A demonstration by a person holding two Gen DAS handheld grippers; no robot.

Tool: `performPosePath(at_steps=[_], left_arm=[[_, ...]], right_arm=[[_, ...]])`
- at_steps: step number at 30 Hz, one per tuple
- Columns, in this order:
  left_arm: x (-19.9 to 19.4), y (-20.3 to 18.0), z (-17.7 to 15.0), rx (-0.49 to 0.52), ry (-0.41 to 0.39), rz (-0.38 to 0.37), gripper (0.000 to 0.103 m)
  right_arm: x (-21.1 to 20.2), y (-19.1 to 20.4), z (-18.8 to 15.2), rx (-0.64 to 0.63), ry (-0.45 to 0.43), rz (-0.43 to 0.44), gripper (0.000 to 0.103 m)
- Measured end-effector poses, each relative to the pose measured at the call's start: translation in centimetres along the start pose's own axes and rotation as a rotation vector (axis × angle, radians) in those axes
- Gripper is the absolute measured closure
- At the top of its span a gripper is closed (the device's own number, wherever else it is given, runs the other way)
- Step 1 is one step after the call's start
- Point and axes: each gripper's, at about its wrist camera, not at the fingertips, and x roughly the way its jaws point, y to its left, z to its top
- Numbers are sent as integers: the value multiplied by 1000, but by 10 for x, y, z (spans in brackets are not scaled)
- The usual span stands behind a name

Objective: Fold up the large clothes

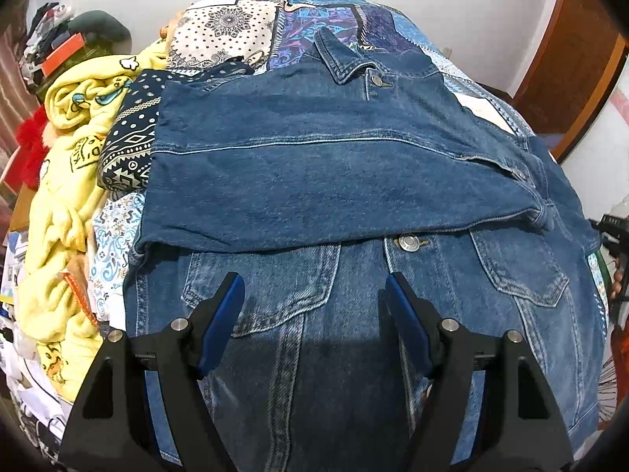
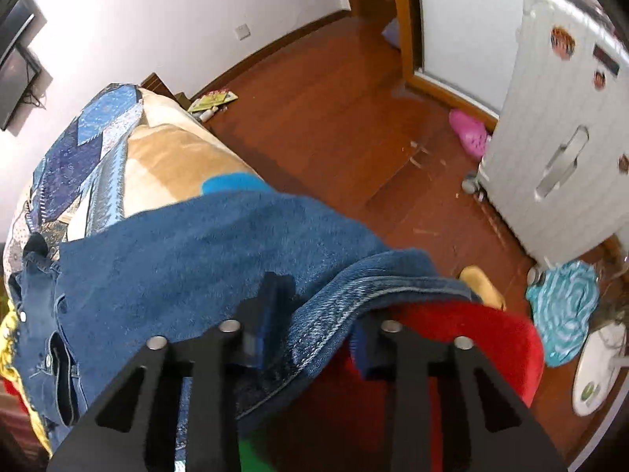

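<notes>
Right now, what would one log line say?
left gripper: open above blue denim jacket | right gripper: around jacket's hem, grip unclear

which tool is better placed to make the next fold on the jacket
Probably the right tool: its jaws straddle the hem of the denim jacket at the bed's edge, so it can lift it over. The left tool hovers open above the jacket's front, gripping nothing.

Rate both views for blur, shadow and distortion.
Left wrist: sharp; the claw casts a dark shadow on the jacket; fisheye bulges the bed and darkens the corners. Right wrist: motion-blurred, worst at the fridge and jacket edge; floor glares near the doorway.
</notes>
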Motion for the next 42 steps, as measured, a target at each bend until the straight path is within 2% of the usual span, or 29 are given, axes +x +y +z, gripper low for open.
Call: performPosePath(at_steps=[4,10,13,16,18,24,28,32,36,42], left_arm=[[-2,3,-3,-1,-7,-6,30],[-4,6,-10,3,-17,-8,30],[-10,8,-14,12,-32,-18,30],[-17,13,-19,19,-49,-31,29],[-23,18,-23,19,-64,-41,24],[-40,37,-34,32,-105,-14,21],[-47,55,-42,1,-112,-4,20],[-49,70,-49,-34,-109,8,20],[-53,76,-52,-46,-122,21,20],[-65,57,-46,11,-176,58,19]], right_arm=[[-25,11,5,-65,-66,23,85],[-92,56,15,-169,-200,153,90],[-131,98,16,-255,-263,217,91],[-153,133,11,-313,-289,289,91],[-166,165,4,-352,-290,355,91],[-154,245,-38,-432,-177,527,92],[-121,291,-83,-503,-62,575,92],[-90,318,-127,-581,64,569,92],[-65,323,-163,-651,155,523,92],[-51,312,-181,-722,269,477,92]])
